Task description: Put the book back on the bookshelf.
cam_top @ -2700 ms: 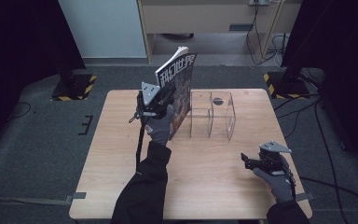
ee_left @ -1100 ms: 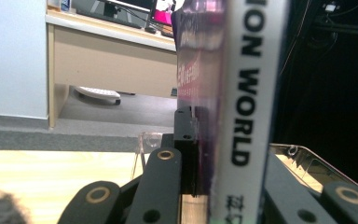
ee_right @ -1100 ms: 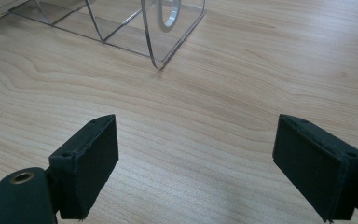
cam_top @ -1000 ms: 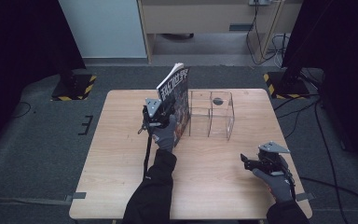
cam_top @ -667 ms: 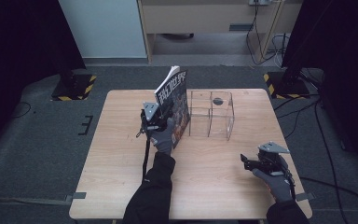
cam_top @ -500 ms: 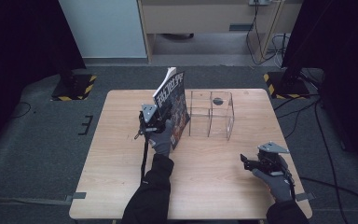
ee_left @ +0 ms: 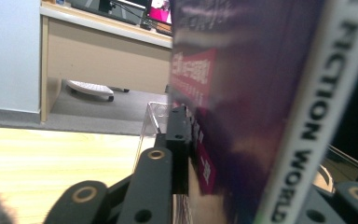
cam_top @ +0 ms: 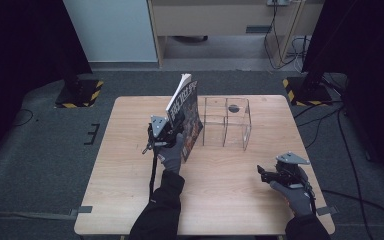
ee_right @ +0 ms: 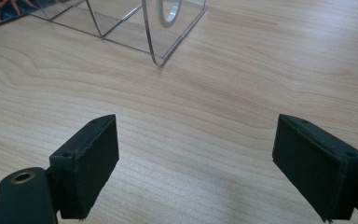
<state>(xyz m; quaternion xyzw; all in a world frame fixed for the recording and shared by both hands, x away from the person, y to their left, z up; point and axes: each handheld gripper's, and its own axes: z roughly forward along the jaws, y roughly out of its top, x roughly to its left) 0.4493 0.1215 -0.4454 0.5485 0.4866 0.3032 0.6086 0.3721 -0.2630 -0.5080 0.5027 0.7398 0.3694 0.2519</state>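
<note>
Left tongs (cam_top: 166, 134) around upright book (cam_top: 185, 112) – jaws just easing apart, pads' contact not discernible.
Book standing on tabletop (cam_top: 130, 165) just beside clear acrylic rack (cam_top: 226, 122); right tongs (cam_top: 267, 175) spread wide, empty – low over wood.

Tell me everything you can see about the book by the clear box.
The book is a thick paperback with a dark purple cover, red and white lettering and a pale spine that reads "FICTION WORLD" in the left gripper view. It stands upright on the wooden table, leaning a little, just left of the clear box. The left tool has it between its jaws, which have just been opening; whether the pads still press is unclear.
</note>
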